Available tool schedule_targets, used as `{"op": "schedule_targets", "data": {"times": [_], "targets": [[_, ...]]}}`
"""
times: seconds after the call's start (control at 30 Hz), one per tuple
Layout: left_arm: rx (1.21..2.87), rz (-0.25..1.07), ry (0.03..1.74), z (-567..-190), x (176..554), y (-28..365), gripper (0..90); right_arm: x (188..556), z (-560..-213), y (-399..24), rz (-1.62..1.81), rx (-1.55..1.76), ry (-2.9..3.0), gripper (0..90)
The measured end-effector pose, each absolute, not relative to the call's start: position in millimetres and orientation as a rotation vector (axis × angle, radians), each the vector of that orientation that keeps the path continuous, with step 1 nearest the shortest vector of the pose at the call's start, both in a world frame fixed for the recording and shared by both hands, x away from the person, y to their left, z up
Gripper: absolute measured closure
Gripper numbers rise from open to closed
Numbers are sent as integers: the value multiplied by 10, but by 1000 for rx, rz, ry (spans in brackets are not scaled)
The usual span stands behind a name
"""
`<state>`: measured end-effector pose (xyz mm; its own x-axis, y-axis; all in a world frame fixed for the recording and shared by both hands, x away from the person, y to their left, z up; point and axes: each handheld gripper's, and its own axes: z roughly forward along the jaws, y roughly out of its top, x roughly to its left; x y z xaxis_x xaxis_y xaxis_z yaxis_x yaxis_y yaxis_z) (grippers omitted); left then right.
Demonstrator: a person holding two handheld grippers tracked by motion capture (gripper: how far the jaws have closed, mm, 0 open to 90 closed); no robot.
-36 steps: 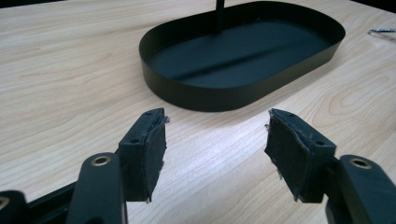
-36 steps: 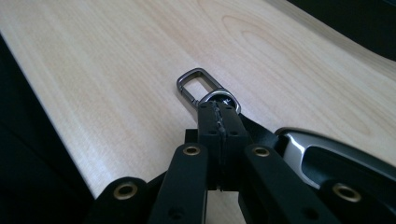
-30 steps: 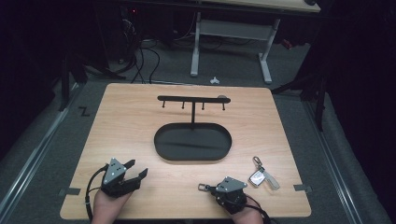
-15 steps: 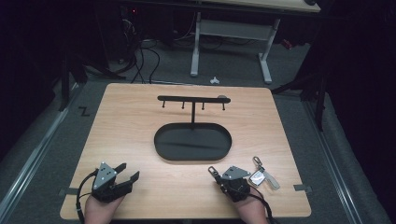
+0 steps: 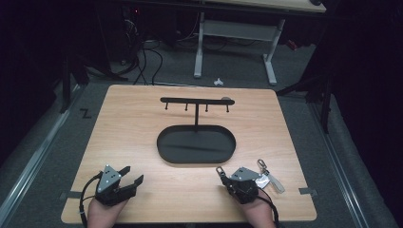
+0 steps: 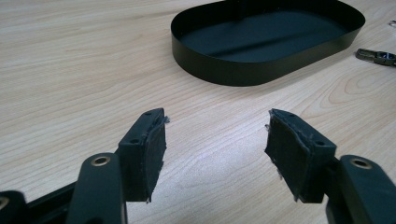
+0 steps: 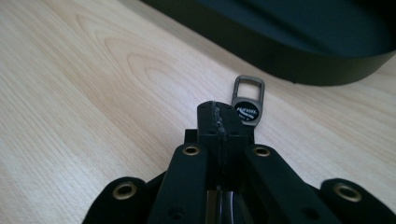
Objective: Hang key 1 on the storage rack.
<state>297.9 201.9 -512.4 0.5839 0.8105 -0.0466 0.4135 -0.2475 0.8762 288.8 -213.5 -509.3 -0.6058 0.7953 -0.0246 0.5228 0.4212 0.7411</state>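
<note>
A black oval tray (image 5: 163,151) sits mid-table, and a post rises from it to a hook bar (image 5: 196,100). My left gripper (image 5: 133,174) rests near the front left of the table, open, with bare wood between its pads (image 6: 149,154). My right gripper (image 5: 226,176) is at the front right with its jaws pressed together. A small metal clip tag (image 7: 249,102) with a black label sticks out past its tips, toward the tray wall (image 7: 299,65). The same tag (image 6: 376,56) lies low over the wood in the left gripper view. A bunch of keys (image 5: 266,179) lies just right of the right gripper.
The tray's wall (image 6: 219,74) stands ahead of the left gripper. A person's hands hold both grippers at the table's front edge (image 5: 190,219). Beyond the table's far edge are desk legs (image 5: 198,52) and cables (image 5: 142,57) on the floor.
The right gripper has moved to the right and forward with the tag at its tips, ending beside the keys. The left gripper shifted slightly left and back, still open.
</note>
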Motion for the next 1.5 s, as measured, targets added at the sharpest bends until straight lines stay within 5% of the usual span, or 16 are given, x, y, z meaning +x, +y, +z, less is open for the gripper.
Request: {"op": "schedule_targets", "data": {"times": [0.9, 1.5], "targets": [[1867, 524, 983, -5124, 3076, 1922, 367, 3017, -4936, -2444, 891, 1268, 2338, 585], [1878, 499, 962, -5138, 3118, 1901, 369, 3232, -4752, -2296, 623, 1329, 2568, 510]]}}
